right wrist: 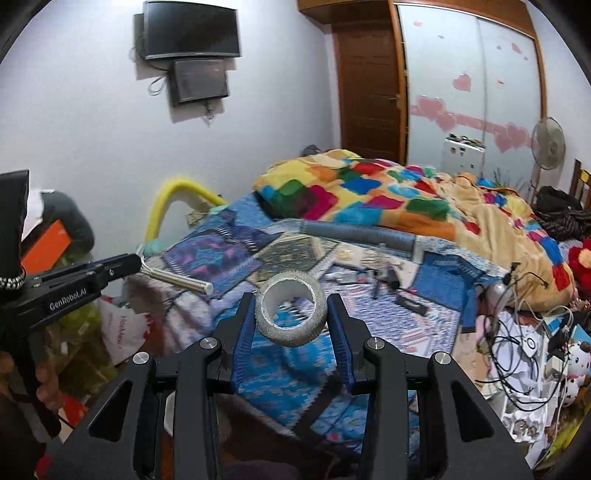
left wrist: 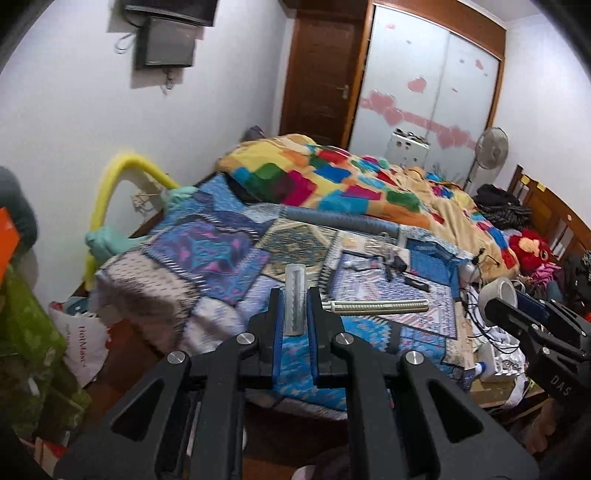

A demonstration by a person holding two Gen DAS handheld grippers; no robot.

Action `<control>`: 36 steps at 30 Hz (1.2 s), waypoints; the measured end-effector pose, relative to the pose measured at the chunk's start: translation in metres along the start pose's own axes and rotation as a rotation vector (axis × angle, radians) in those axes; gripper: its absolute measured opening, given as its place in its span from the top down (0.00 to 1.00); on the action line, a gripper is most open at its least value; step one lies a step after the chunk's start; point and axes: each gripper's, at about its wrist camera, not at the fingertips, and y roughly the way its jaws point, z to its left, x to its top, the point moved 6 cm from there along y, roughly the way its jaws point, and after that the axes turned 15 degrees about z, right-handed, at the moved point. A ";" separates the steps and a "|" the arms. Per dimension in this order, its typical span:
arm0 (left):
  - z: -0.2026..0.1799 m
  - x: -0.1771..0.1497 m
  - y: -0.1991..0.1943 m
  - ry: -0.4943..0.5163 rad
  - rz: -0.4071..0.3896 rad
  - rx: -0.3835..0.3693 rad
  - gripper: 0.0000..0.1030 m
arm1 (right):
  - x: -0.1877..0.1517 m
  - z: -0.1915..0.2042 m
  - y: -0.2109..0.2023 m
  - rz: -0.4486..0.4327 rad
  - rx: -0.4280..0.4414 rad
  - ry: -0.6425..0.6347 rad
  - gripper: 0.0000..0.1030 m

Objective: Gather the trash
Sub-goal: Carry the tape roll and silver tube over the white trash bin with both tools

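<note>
Tape roll [right wrist: 291, 314] between right gripper [right wrist: 291, 317] jaws (above bed [right wrist: 295, 387] edge).

Two grippers, left gripper [left wrist: 295, 310] and right gripper [right wrist: 291, 314]. One grey tape roll [right wrist: 291, 314]. Two slim ribbed sticks [left wrist: 294, 301] [left wrist: 376, 307]. Two wall screens [right wrist: 192, 33] [right wrist: 199, 83]. One standing fan [right wrist: 548, 144]. One patchwork blanket [right wrist: 388, 192].

Grey ribbed tube [left wrist: 294, 300] sitting clamped between left hand-held gripper [left wrist: 294, 308] fingers, pointing forward; grey tape roll [right wrist: 290, 309] sitting pinched in right hand-held gripper [right wrist: 291, 314].
</note>
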 end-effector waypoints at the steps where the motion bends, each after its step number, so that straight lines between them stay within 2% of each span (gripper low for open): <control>1: 0.009 -0.004 -0.005 -0.009 -0.003 0.007 0.89 | 0.000 0.007 0.000 0.001 0.004 -0.011 0.65; 10: 0.092 -0.055 -0.035 -0.093 0.020 0.093 0.89 | -0.016 0.082 0.005 0.025 0.068 -0.111 0.65; 18: 0.157 -0.112 -0.017 -0.184 0.119 0.146 0.89 | -0.031 0.131 0.030 0.092 0.113 -0.172 0.65; 26: 0.198 -0.166 0.034 -0.271 0.256 0.158 0.89 | -0.056 0.167 0.077 0.225 0.147 -0.213 0.65; 36: 0.222 -0.232 0.116 -0.371 0.464 0.159 0.89 | -0.088 0.200 0.153 0.416 0.166 -0.280 0.65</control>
